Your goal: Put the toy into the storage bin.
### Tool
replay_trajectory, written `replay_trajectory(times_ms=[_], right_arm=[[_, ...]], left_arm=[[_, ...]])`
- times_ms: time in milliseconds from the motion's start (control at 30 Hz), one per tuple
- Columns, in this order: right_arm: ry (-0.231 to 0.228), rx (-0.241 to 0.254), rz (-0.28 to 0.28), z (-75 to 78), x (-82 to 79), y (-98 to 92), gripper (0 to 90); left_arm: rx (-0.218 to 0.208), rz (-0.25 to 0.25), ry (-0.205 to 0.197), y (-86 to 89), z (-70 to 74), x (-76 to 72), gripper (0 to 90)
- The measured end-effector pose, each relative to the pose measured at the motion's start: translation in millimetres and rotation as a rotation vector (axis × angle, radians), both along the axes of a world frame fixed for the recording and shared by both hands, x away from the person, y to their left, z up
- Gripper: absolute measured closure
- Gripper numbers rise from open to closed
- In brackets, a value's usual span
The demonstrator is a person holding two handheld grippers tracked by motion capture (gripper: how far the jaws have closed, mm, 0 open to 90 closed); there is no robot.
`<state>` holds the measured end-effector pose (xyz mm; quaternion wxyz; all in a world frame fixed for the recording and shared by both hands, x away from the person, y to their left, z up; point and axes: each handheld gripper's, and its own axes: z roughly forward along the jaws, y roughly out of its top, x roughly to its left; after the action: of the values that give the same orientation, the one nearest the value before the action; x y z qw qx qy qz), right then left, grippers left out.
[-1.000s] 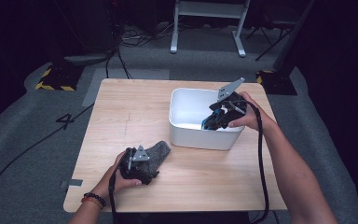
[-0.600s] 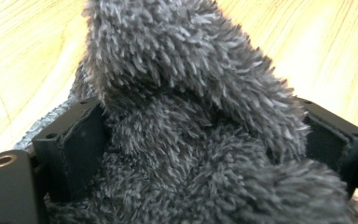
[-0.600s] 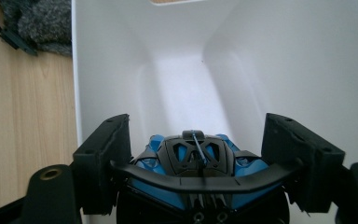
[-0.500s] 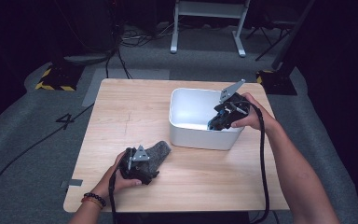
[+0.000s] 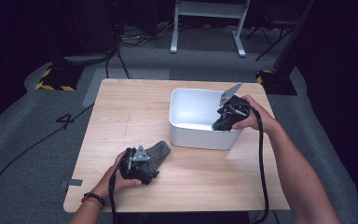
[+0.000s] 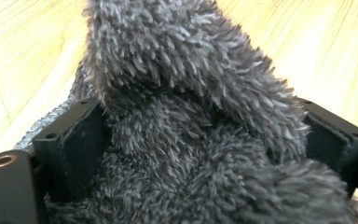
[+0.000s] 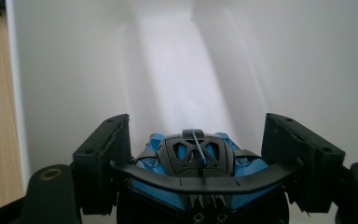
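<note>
Left gripper [image 5: 150, 169]: at about 7 o'clock on the wooden table [image 5: 121, 112], low on the tabletop, jaws pressed into the grey fuzzy sock [image 6: 191, 140] from both sides
Grey fuzzy sock: lying on the table, one end between the left jaws, free end poking out toward 1 o'clock from the gripper in the high view
Right gripper [image 5: 220, 123]: at about 3 o'clock, tipped down into the white plastic bin [image 5: 191, 135] from its right rim, jaws closed on the blue and black toy car [image 7: 193, 177]
Blue and black toy car: wedged between the right jaws, rear wing nearest the camera, nose toward 12 o'clock in the right gripper view, inside the bin with white walls around it
White plastic bin: right half of the table, well apart from the sock at roughly 2 o'clock from it
</note>
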<state>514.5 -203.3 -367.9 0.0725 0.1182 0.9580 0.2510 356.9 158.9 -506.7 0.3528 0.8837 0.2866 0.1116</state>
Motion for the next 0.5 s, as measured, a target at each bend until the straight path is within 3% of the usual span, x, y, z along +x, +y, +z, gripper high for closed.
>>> replay_trajectory(times_ms=[200, 500], right_arm=[[0.011, -0.009, -0.005, -1.1, 2.4, -0.7, 24.5], [0.053, -0.063, -0.035, 1.1, 6.3, -3.1, 24.2]], left_arm=[[0.0, 0.0, 0.0, 0.0, 0.0, 0.0, 11.7], [0.0, 0.0, 0.001, 0.0, 0.0, 0.0, 11.7]])
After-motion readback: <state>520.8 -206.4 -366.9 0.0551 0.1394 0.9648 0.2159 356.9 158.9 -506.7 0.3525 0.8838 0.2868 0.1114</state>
